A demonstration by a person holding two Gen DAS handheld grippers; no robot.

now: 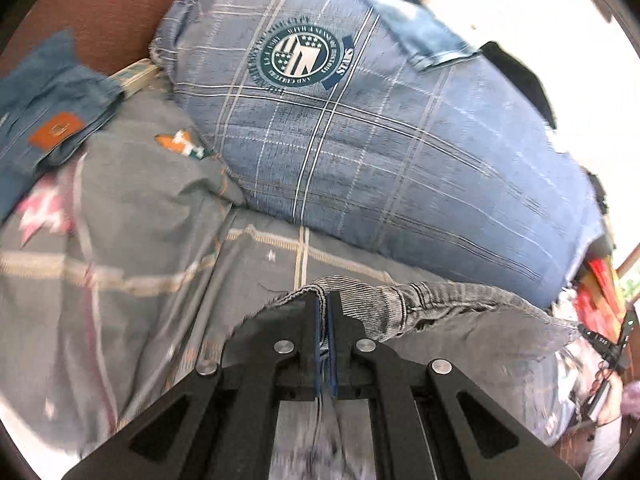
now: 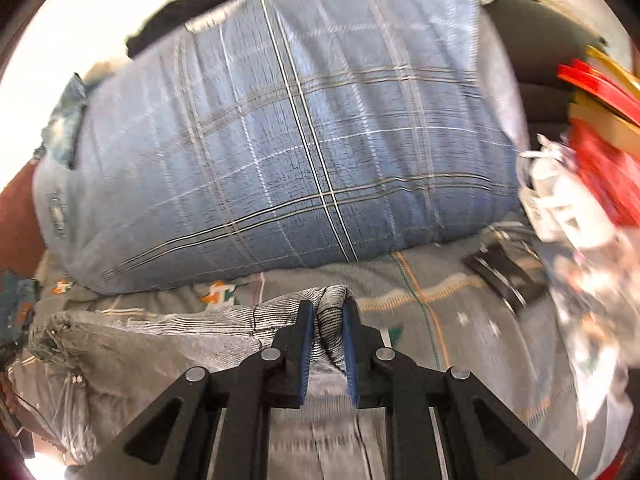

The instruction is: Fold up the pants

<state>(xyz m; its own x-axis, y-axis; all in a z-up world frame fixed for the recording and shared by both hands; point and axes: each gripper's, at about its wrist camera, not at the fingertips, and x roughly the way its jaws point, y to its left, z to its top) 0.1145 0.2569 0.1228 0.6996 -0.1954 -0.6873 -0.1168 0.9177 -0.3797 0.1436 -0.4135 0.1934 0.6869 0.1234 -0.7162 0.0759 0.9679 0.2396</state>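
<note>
1. Across the bed, which wears a grey checked sheet, the grey corduroy pants hang lifted by one edge between the two grippers, just in front of both cameras.
2. The left gripper has its fingers drawn narrow, pinching a hemmed corner of the pants.
3. The right gripper clamps a bunched fold of the same pants; its blue-padded fingers stand a little apart with the cloth filling the gap.
4. Directly beyond the pants lies a large blue plaid pillow, printed with a round green emblem; it fills most of both views and sits close behind the held edge.
5. A strip of blue denim drapes over the top of the pillow.
6. Folded blue jeans with an orange-brown patch rest on the bed at the left, well apart from the pants.
7. Behind these rises a reddish-brown headboard.
8. Red items and crinkled plastic wrapping crowd the bed's right side, near the right gripper.
9. Motion blur softens most details.
</note>
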